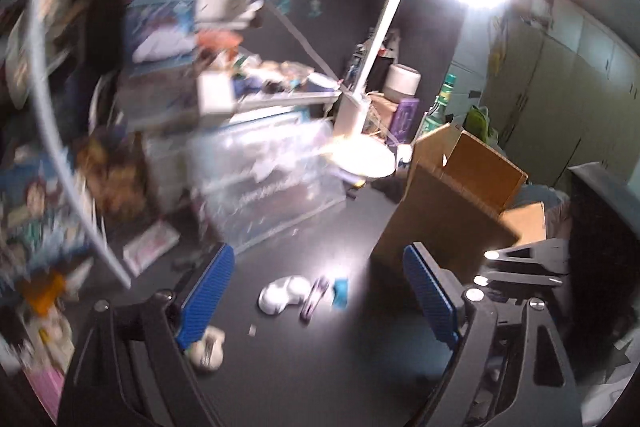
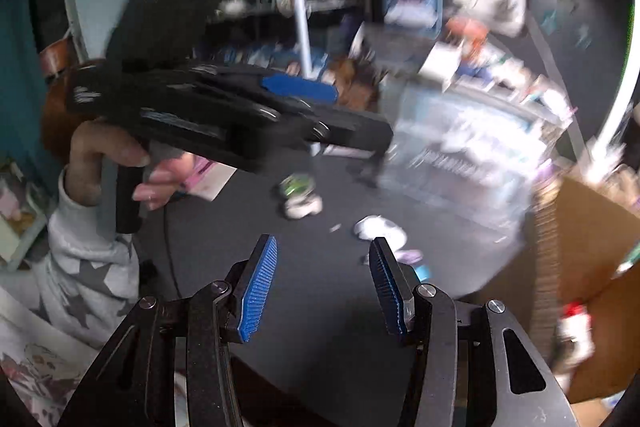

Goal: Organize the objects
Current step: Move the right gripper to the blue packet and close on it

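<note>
My left gripper (image 1: 318, 255) hangs open over the black tabletop (image 1: 320, 367), nothing between its blue pads. Just ahead of it lie a white rounded object (image 1: 282, 293), a dark pen-like item (image 1: 314, 297) and a small teal piece (image 1: 340, 291). A cream roundish object (image 1: 208, 347) sits by its left finger. My right gripper (image 2: 324, 243) is open and empty too. Beyond it lie the white object (image 2: 380, 227), a green-and-white object (image 2: 298, 195), a purple bit (image 2: 412, 257) and the teal piece (image 2: 424, 271). The left gripper (image 2: 360, 123) shows side-on, held by a hand (image 2: 120, 163).
An open cardboard box (image 1: 452, 195) stands right of the small objects. A clear plastic bin (image 1: 264, 179) and a white desk lamp (image 1: 360, 159) stand behind them. Cluttered shelves (image 1: 168, 27) fill the back left. Both views are blurred by motion. A star-patterned sleeve (image 2: 92, 259) is at the left.
</note>
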A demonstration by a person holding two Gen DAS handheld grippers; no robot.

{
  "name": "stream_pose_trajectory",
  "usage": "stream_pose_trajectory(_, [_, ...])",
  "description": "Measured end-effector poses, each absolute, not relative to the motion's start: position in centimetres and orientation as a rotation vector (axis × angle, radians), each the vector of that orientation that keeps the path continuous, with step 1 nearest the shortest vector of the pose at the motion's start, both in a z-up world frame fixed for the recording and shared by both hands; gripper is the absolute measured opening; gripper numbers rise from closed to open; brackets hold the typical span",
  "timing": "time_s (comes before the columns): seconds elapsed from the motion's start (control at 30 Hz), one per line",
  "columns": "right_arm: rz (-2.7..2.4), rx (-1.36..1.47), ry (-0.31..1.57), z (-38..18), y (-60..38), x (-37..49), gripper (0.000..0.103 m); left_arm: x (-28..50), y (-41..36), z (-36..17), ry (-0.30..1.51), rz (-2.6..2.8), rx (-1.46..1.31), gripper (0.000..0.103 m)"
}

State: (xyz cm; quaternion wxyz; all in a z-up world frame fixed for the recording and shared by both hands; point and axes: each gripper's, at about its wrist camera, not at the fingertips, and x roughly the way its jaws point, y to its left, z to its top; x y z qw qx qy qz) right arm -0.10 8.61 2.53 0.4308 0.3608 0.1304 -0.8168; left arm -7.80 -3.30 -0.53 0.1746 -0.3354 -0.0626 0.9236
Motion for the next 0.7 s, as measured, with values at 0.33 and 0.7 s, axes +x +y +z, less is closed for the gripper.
stream_pose_trajectory(0.33, [-2.229, 1.152, 0.249, -7.4, 8.0, -4.9, 0.045, -5.2, -7.2, -6.5, -0.321, 2.593, -1.031, 0.085])
stream_pose_trajectory(0.7, [-2.364, 1.187, 0.336, -10.3, 7.6, -8.9, 0.038, -5.1, -7.8, -7.4, -0.354, 2.572, -1.035, 0.085])
